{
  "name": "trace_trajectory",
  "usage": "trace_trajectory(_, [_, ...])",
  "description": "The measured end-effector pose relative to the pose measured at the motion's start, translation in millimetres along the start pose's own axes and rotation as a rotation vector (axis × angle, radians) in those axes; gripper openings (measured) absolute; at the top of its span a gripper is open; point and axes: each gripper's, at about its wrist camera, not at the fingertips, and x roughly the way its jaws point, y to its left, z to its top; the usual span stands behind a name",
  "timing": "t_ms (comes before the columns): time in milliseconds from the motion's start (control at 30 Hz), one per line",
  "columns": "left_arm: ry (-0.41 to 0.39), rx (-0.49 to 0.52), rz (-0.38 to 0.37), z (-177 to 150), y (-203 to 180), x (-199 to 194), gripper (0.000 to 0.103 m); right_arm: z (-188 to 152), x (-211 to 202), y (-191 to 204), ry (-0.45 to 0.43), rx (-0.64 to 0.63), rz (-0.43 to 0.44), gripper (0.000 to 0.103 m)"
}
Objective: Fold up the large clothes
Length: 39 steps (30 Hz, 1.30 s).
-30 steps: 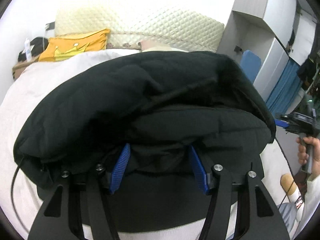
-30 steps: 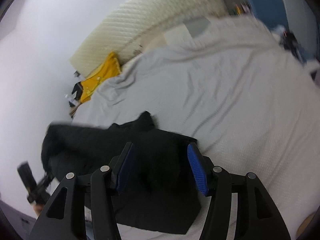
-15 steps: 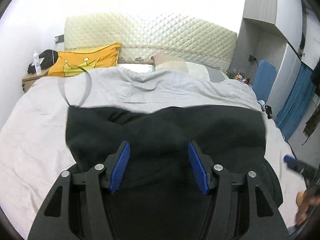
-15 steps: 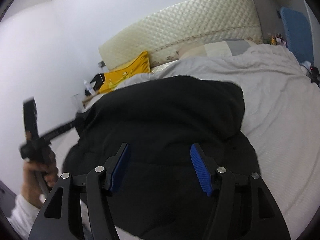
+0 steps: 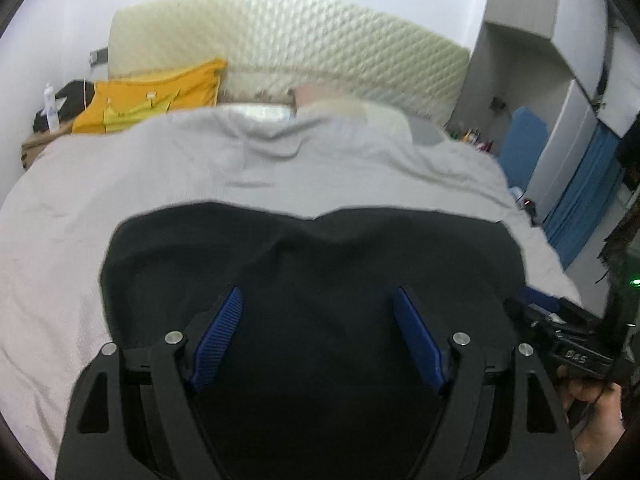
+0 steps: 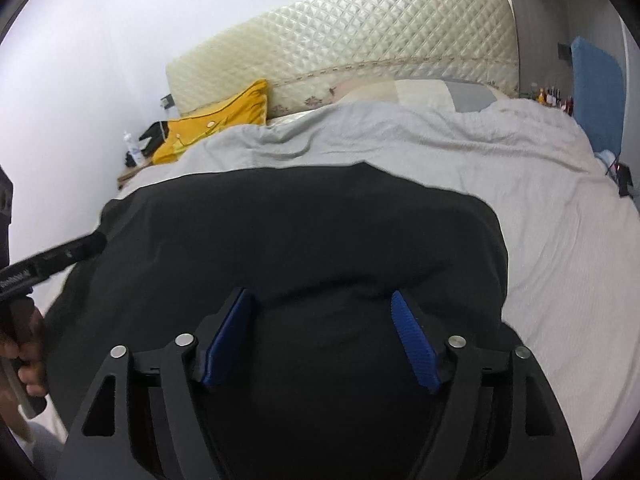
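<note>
Garment: a large black garment (image 5: 312,264) lies on the bed, near its foot end, in a broad, roughly rectangular bundle with rounded corners; it looks already doubled over, judging by the thick lip across its middle in the right wrist view (image 6: 304,240).
Handling: likely soft, limp and fairly bulky, with a matte, slightly padded look; it should drape and sag when lifted, so a hold at a corner or along a folded edge, pinching all the layers, seems the safest.
Left gripper (image 5: 318,312): tongs spread wide over the near part of the cloth, blue ribbed pads (image 5: 218,340) clear of it, nothing pinched.
Right gripper (image 6: 320,316): tongs likewise apart above the cloth's near fold, clamping nothing.
Bedcover (image 5: 240,168): pale grey, finely textured, wrinkled near the pillows, and it carries the garment.
Headboard (image 6: 360,40): cream, quilted in a diamond pattern, glossy.
Yellow cushion (image 6: 216,124): propped at the head of the bed, well apart from the garment.
Blue panel (image 6: 596,92): upright beside the bed's far corner.
</note>
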Motion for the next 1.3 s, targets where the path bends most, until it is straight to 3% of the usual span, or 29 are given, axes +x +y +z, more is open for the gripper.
trace_trajectory(300, [0.014,0.066,0.09,-2,-10,37,0.079,1,36,-1,-0.006,-0.004,-0.068,0.09])
trace_trajectory(567, [0.016,0.115,0.161,-11,-14,52,0.08,4,56,-13,-0.004,0.04,-0.019,0.098])
trace_trajectory(833, [-0.017,0.1,0.163,-13,-7,20,0.081,-7,29,-12,-0.047,0.044,0.01,0.1])
trace_trajectory(1033, [-0.069,0.048,0.213,-9,29,-10,0.083,-6,-1,-16,-0.087,-0.018,-0.044,0.103])
trace_trajectory(1300, [-0.016,0.022,0.245,-36,51,4,0.084,-27,-7,-48,-0.063,0.014,-0.076,0.103])
